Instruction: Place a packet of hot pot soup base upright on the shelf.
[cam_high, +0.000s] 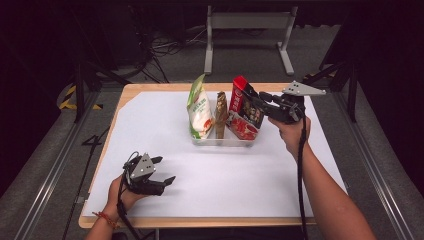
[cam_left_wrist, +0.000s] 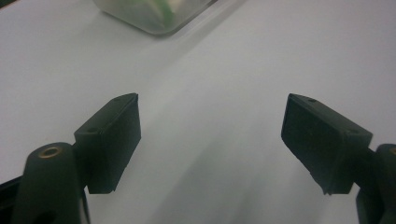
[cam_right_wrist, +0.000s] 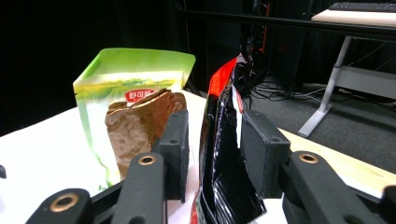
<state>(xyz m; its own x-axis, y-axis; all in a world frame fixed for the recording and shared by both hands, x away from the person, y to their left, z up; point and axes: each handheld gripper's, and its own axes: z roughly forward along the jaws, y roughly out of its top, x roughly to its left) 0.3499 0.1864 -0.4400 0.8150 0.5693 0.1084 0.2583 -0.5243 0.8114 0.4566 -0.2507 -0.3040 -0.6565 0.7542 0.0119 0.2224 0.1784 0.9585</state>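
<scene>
A clear plastic container (cam_high: 220, 142) stands mid-table with three pouches upright in it: a green and white pouch (cam_high: 199, 110) (cam_right_wrist: 126, 84), a brown pouch (cam_high: 221, 112) (cam_right_wrist: 135, 126), and a red and black pouch (cam_high: 245, 125) (cam_right_wrist: 222, 140) that leans right. My right gripper (cam_high: 253, 97) (cam_right_wrist: 217, 135) is shut on the upper edge of the red and black pouch, one jaw on each side. At the front left, my left gripper (cam_high: 166, 169) (cam_left_wrist: 212, 121) rests open just above the white sheet and holds nothing. A corner of the container (cam_left_wrist: 149, 18) appears beyond it.
A white sheet (cam_high: 150, 125) covers most of the wooden table (cam_high: 150, 86). Bare sheet lies all around the container. Behind the table, a grey metal stand (cam_high: 247, 22) and loose cables (cam_high: 165, 47) sit on the floor.
</scene>
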